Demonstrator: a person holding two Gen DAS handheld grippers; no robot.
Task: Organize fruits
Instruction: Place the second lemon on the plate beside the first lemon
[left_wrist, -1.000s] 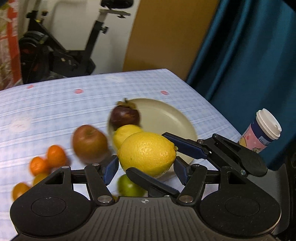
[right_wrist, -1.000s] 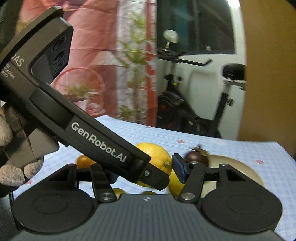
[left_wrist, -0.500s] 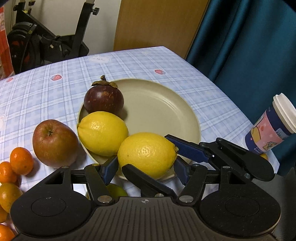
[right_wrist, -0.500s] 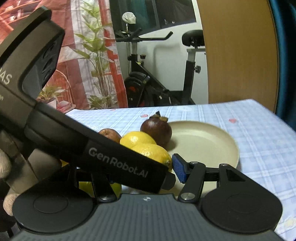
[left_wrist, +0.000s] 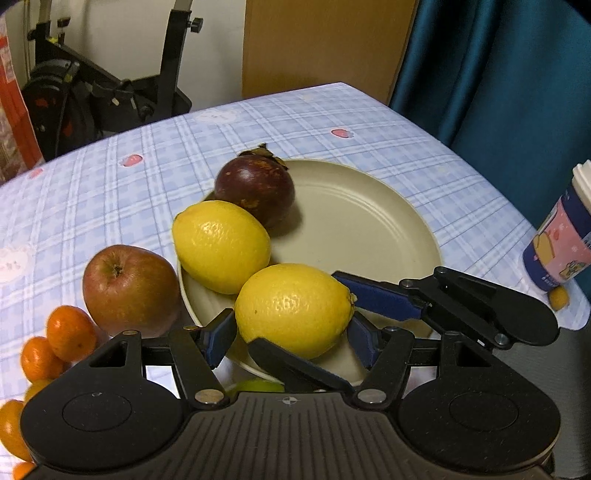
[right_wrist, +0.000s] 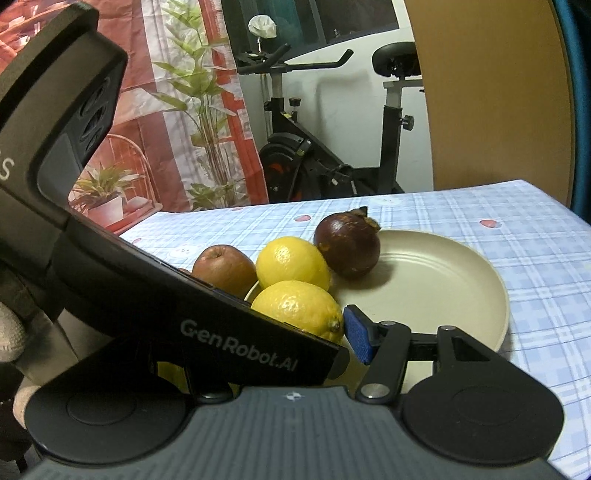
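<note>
Pebbled, oval lemon (left_wrist: 293, 308) clamped between blue pads of both the left gripper (left_wrist: 291, 338) and the right gripper (left_wrist: 364, 291), over the near rim of a smooth beige round plate (left_wrist: 369, 225). On plate: second lemon (left_wrist: 221, 245), glossy purple mangosteen (left_wrist: 255, 190). Beside plate: matte red apple (left_wrist: 129, 290).

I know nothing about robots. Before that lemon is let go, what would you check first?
1. Near lemon between the left gripper's pads: ok.
2. Lemon above the plate: ok.
3. Bare room on the plate: ok, its right half is free.
4. Lemon resting on the plate: cannot tell.
5. Right gripper clear of the lemon: cannot tell; its fingers flank it.
6. Apple on the plate: not ok, it lies beside it.
</note>
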